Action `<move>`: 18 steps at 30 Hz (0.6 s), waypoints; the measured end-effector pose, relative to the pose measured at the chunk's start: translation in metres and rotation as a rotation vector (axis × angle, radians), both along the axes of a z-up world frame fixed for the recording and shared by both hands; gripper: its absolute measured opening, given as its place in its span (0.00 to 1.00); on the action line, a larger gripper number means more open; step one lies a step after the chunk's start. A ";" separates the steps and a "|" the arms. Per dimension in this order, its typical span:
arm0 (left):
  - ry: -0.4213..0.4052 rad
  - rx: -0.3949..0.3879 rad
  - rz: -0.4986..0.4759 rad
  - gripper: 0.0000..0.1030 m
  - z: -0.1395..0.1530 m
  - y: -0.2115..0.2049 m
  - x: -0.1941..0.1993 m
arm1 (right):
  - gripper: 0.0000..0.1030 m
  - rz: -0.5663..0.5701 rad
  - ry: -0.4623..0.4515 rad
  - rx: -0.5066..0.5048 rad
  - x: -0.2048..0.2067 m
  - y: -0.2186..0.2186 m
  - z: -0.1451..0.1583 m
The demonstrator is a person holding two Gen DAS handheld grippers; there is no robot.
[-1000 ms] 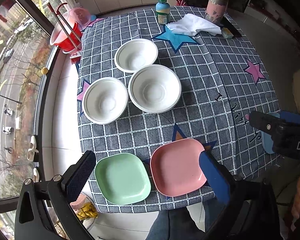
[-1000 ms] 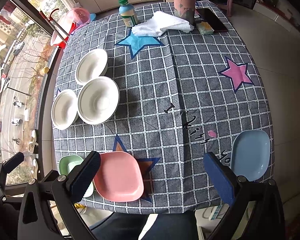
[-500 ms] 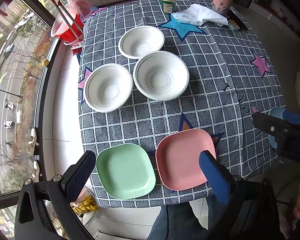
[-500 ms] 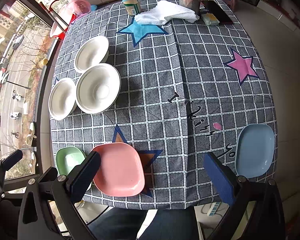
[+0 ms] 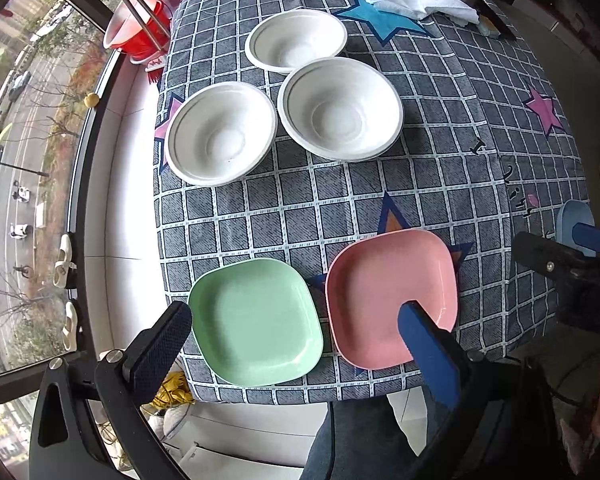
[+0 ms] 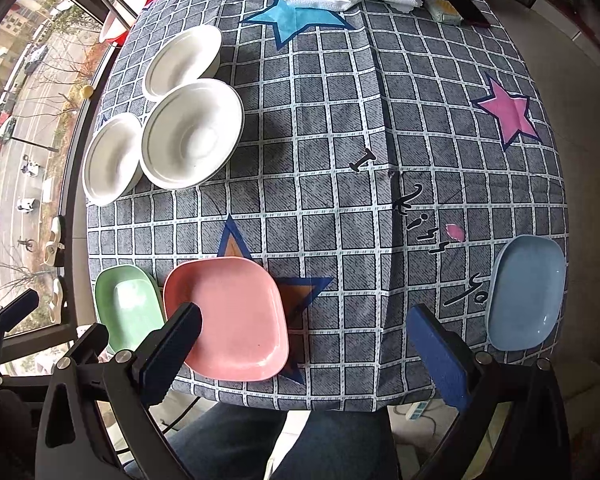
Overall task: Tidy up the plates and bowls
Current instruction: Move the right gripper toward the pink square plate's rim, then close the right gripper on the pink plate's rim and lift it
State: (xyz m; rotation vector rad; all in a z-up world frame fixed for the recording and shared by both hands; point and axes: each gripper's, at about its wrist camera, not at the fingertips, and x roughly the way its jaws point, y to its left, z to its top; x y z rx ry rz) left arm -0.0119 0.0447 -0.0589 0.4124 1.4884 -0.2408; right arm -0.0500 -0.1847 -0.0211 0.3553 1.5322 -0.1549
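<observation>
Table with checked cloth. Three white bowls clustered at the far left, rims touching or nearly so. Green plate and pink plate side by side at the near edge; blue plate at the near right corner. Left gripper wide open, empty, above the green and pink plates. Right gripper wide open, empty, over the near edge.
</observation>
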 end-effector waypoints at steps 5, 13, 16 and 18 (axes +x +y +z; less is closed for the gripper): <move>0.032 0.017 0.017 1.00 -0.028 0.005 -0.001 | 1.00 0.024 0.039 -0.006 -0.001 0.006 -0.022; 0.057 0.078 0.037 1.00 -0.062 0.014 -0.004 | 1.00 0.104 0.084 -0.053 -0.003 0.022 -0.052; 0.064 0.089 0.039 1.00 -0.068 0.015 -0.005 | 1.00 0.124 0.085 -0.076 -0.002 0.026 -0.055; 0.071 0.087 0.037 1.00 -0.071 0.014 -0.005 | 1.00 0.134 0.080 -0.091 -0.001 0.028 -0.056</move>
